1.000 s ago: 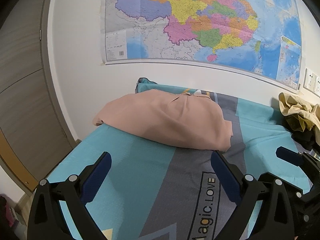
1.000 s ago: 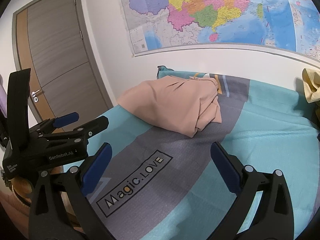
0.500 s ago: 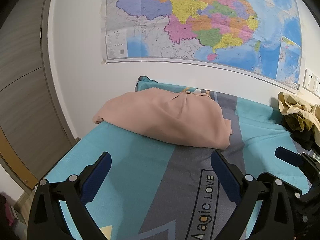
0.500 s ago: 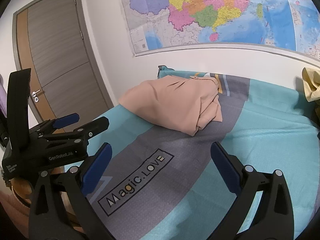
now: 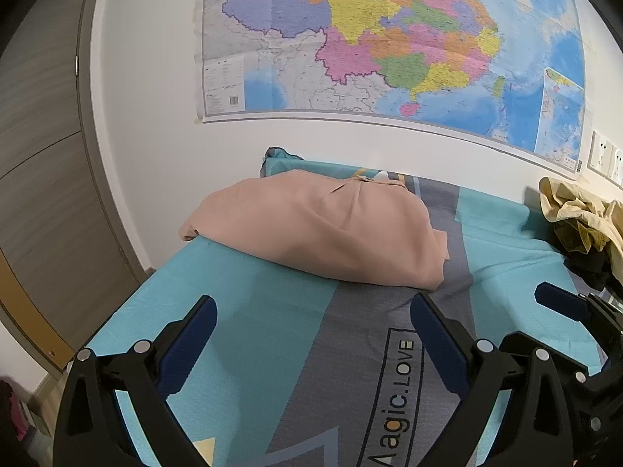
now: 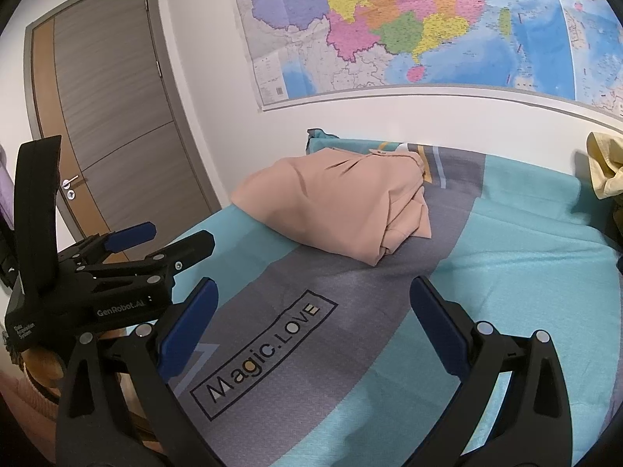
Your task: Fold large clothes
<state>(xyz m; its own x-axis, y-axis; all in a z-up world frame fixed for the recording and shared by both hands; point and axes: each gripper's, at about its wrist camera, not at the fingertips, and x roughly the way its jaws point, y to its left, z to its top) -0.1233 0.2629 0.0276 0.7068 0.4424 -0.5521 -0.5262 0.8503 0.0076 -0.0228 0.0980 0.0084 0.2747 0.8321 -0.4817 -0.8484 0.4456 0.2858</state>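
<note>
A folded pink garment (image 5: 327,229) lies at the far left end of the bed, near the wall; it also shows in the right wrist view (image 6: 338,206). My left gripper (image 5: 311,334) is open and empty, held above the bedspread short of the garment. My right gripper (image 6: 311,319) is open and empty, above the "Magic.LOVE" print (image 6: 264,350). The left gripper's body (image 6: 105,284) shows at the left of the right wrist view, and the right gripper's fingertip (image 5: 557,307) shows at the right of the left wrist view.
The bed has a teal and grey spread (image 5: 264,311). A crumpled yellow garment and dark clothes (image 5: 576,225) lie at the bed's right end. A wall map (image 5: 389,39) hangs behind the bed. A grey door (image 6: 109,116) stands at the left.
Both grippers have drawn back slightly from the pink garment and stayed open. The garment has not moved.
</note>
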